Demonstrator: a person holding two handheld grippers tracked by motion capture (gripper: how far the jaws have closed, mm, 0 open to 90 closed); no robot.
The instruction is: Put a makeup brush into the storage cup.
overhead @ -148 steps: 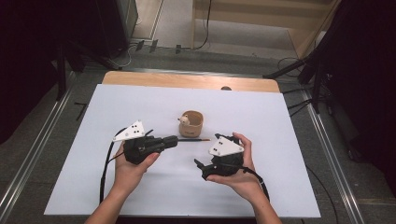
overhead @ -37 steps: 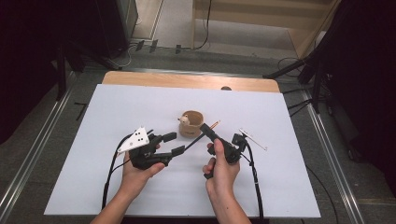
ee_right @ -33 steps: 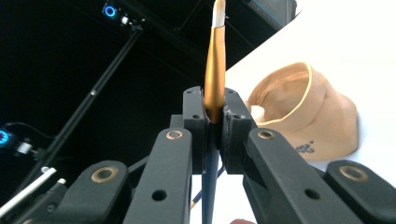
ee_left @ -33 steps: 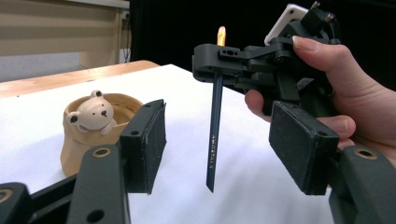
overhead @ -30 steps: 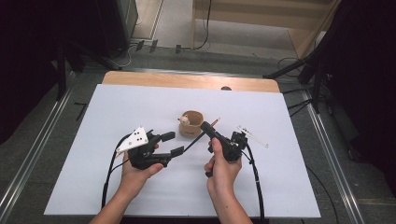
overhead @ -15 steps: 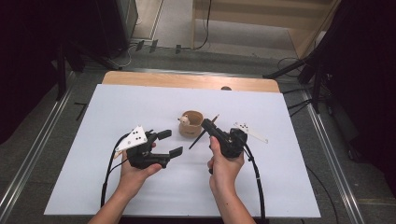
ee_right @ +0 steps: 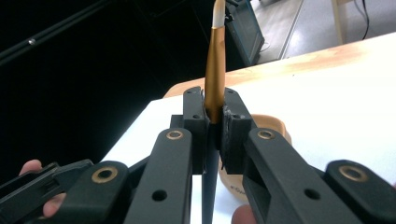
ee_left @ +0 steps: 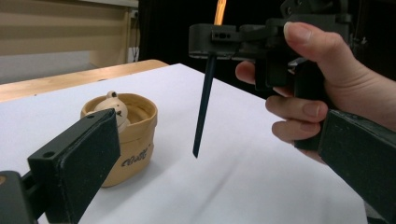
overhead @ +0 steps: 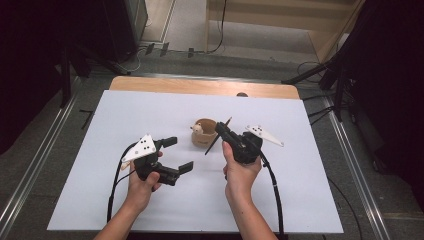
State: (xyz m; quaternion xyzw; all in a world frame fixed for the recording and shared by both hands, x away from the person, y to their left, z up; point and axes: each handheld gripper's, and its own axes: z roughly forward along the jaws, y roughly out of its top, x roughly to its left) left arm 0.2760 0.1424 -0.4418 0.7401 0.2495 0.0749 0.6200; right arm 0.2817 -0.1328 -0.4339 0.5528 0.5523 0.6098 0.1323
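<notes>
High view: the right gripper (overhead: 223,131) clamped a brush (overhead: 216,138) above the sheet's (overhead: 310,200) middle, beside the cup (overhead: 204,132), apparently for insertion; the left gripper (overhead: 178,155), jaws just opened, stood empty.

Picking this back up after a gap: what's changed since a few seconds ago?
The brush went from the left gripper, whose jaws have just been opening and now stand empty, to the right gripper, which clamps it and has tipped it steeply, handle end down beside the cup. The cup has not moved on the white table.
</notes>
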